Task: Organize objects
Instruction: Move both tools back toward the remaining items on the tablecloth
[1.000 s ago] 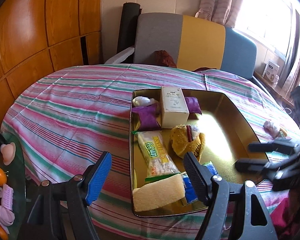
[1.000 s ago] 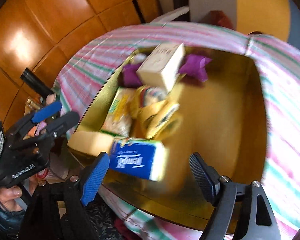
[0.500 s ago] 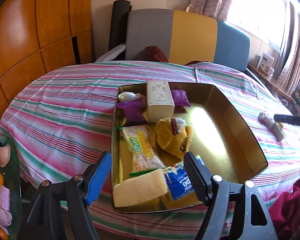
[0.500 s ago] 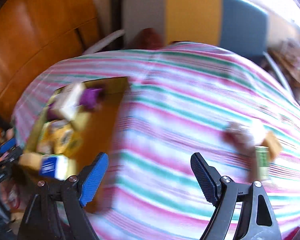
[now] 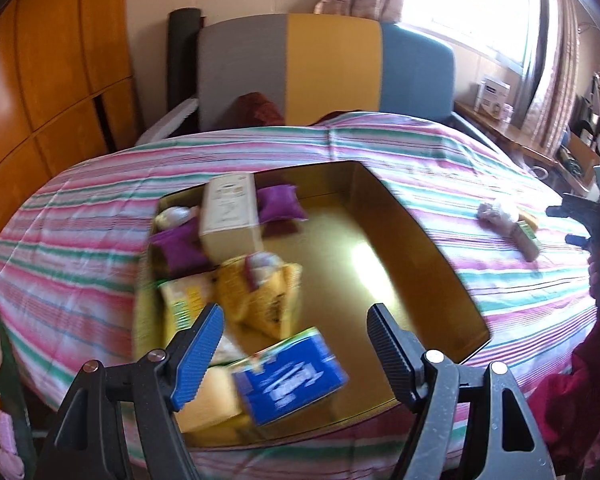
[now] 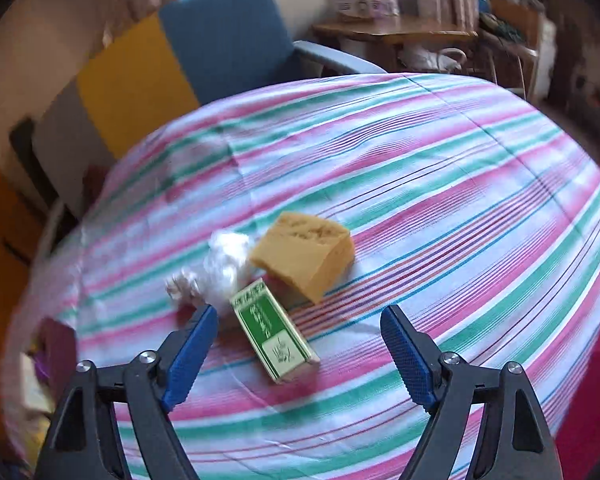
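Green box [image 6: 274,332] lies between the right gripper's [image 6: 300,344] empty, spread jaws, likeliest next pick for the gold tray [image 5: 416,240]

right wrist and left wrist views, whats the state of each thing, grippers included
left hand-held gripper: open, empty, over the tray
right hand-held gripper: open, empty
gold tray: left side full, right side bare
green box: flat on the cloth, outside the tray
yellow sponge: on the cloth beside it
blue pack: in the tray
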